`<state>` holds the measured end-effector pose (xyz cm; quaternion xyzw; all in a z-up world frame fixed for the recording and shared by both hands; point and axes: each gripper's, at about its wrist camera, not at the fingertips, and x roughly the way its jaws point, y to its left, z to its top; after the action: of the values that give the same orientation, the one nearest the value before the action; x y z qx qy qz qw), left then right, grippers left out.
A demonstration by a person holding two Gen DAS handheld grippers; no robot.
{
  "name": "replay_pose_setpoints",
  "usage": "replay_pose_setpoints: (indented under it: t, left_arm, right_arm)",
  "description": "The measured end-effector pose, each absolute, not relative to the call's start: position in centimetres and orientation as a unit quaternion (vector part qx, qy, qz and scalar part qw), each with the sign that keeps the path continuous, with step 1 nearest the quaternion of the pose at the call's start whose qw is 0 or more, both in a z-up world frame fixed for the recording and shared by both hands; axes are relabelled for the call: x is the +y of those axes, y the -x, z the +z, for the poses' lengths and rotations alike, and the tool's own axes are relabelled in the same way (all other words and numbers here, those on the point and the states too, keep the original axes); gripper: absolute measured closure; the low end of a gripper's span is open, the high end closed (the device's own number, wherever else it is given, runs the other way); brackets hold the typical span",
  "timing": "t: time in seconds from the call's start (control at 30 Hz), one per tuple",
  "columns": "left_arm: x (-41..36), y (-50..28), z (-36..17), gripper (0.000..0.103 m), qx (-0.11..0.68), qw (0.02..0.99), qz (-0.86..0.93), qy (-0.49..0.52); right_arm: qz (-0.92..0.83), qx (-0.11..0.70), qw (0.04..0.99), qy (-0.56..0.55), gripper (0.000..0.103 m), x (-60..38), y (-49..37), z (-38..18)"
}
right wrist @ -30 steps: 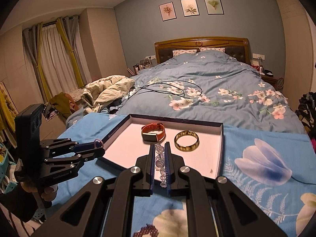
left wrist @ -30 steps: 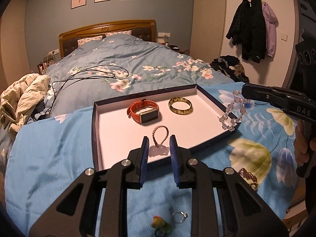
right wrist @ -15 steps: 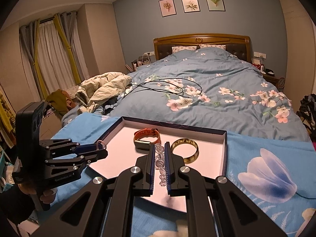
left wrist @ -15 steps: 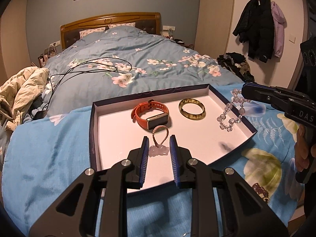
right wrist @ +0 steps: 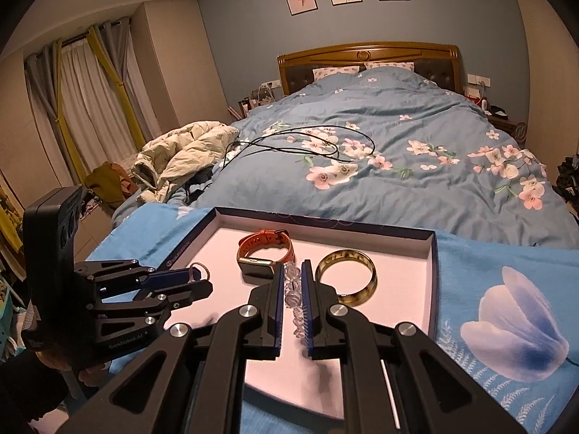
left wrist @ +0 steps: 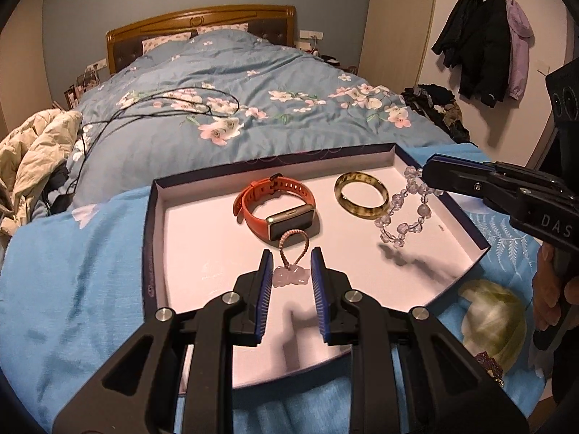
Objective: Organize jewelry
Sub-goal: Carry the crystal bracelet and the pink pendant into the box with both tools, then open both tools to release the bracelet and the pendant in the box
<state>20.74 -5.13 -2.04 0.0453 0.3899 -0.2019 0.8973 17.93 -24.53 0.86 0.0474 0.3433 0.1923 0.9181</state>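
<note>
Both grippers tilt downward over the tray (left wrist: 152, 224). The left gripper (left wrist: 289, 278) pinches a pink pendant (left wrist: 291, 276), its cord looping toward twelve o'clock. The right gripper (right wrist: 292, 300) is clamped on a clear bead bracelet (left wrist: 405, 213), dangling at three o'clock of the bangle (left wrist: 362, 195) and orange watch (left wrist: 278, 206).

Left gripper (left wrist: 291, 275): black angular frame, silver screws, blue ribbed pads. Right gripper (right wrist: 293, 291): same build; white "DAS" lettering on its side. Dark sleeve (right wrist: 21, 394).
</note>
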Motion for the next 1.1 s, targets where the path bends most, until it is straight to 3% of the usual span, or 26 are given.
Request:
replay_pose_setpoints:
  t: [0.87,1.03,1.1]
  left_arm:
    - [-6.2,-24.4,-5.6,0.078,0.445,0.87,-0.213,-0.022]
    - [-6.7,-24.5,-5.4,0.065,0.442,0.871,-0.213,-0.028]
    - [-6.5,-24.3,-4.9,0.063,0.432,0.877,-0.208,-0.03]
  right_arm:
    - [0.151,0.4,0.903,-0.036,0.094,-25.7,-19.8,-3.3]
    - [0.139,0.4,0.905,-0.042,0.081,-26.2,-19.5,-3.3]
    - [0.134,0.396,0.907,-0.043,0.06,-26.4,-19.1,-3.1]
